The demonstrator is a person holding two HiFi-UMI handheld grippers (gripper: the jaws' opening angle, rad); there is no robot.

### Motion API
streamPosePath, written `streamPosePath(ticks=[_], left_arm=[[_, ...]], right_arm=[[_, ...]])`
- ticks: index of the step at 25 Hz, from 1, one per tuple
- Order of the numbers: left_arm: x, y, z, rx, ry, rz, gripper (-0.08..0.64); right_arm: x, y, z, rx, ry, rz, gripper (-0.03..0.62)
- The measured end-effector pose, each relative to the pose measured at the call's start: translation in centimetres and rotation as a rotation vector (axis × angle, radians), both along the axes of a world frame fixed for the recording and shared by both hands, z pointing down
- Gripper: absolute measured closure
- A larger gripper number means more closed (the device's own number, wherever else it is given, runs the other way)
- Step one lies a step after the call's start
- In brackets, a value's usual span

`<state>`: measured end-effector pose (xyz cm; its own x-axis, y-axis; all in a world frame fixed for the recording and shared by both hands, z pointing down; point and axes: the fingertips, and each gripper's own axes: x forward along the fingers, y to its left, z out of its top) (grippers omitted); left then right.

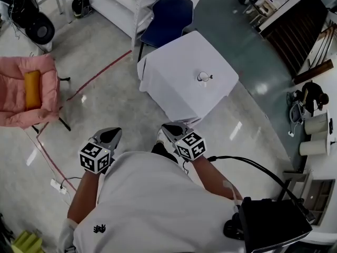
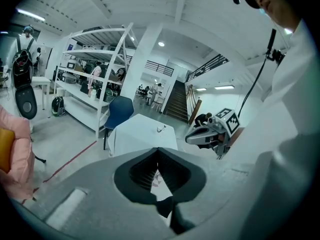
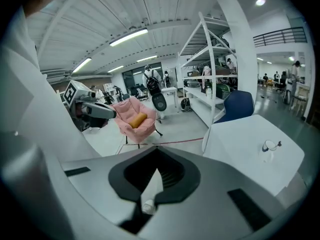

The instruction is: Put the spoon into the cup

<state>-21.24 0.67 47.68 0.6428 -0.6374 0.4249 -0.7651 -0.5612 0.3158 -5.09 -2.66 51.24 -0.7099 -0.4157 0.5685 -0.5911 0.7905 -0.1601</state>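
Observation:
A small table with a white cloth (image 1: 174,83) stands a few steps ahead of me. On it sits a small clear cup (image 1: 203,77), with a thin dark piece, the spoon (image 1: 210,77), at its right side; it is too small to tell if they touch. The cup (image 3: 268,146) also shows in the right gripper view, and faintly as the cup (image 2: 160,129) in the left gripper view. My left gripper (image 1: 112,131) and right gripper (image 1: 167,126) are held close to my body, well short of the table. Both are shut and hold nothing.
A pink armchair with an orange cushion (image 1: 26,91) stands at the left. A blue chair (image 1: 169,17) and white shelving (image 1: 118,4) are behind the table. Red tape (image 1: 100,74) crosses the floor. A power strip (image 1: 58,186) lies at lower left, and a black box with a cable (image 1: 274,225) at lower right.

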Motion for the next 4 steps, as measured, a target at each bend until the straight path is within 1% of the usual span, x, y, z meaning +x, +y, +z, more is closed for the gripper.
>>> streamPosePath(ticks=[4], left_arm=[[1.3,-0.8,1.1,-0.016,-0.011,0.019,0.549]], right_arm=[[2.0,-0.9,0.8,-0.004,-0.003,0.032,0.584]])
